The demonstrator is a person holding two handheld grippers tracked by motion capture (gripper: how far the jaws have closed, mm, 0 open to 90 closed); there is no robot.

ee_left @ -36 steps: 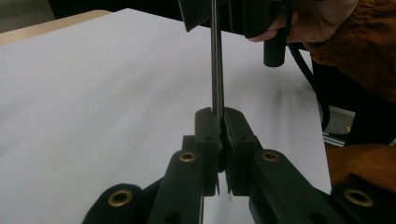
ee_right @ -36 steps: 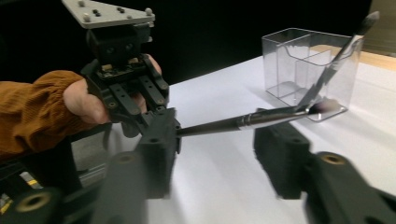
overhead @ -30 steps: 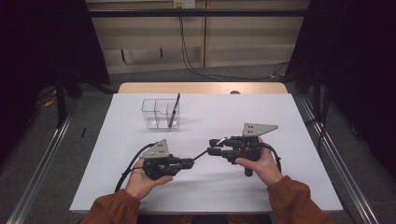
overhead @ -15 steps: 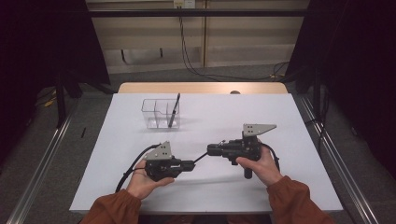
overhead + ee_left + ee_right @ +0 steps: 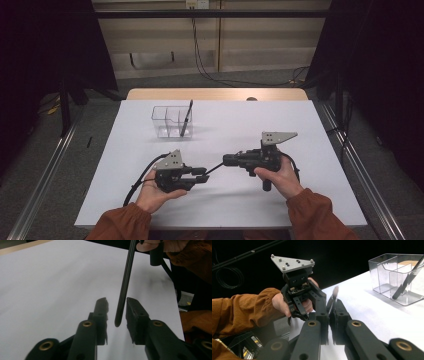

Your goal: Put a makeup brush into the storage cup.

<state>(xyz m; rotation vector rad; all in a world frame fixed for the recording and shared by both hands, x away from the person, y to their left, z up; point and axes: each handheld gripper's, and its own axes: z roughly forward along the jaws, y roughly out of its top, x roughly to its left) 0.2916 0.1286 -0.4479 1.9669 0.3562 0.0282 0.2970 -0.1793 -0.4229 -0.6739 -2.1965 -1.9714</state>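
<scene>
A thin black pen (image 5: 215, 169) spans the gap between my two grippers, low over the white table (image 5: 300, 130). My right gripper (image 5: 226, 160) is shut on one end of it; in the right gripper view its jaws pinch the blurred pen (image 5: 335, 293). My left gripper (image 5: 202, 175) has just been opening. In the left gripper view the pen (image 5: 124, 287) hangs between its fingers (image 5: 135, 310) with a gap on each side, so nothing presses on it. The left gripper (image 5: 298, 280) faces the right one closely.
A clear divided organizer (image 5: 167, 120) stands at the back left of the table with a second black pen (image 5: 186, 117) leaning in it; it shows also in the right gripper view, organizer (image 5: 397, 277) and pen (image 5: 408, 277). Dark curtains surround the table.
The left gripper's jaws have parted from the pen's end, and the right gripper's jaws have closed on the other end. Both hands stayed where they were.
</scene>
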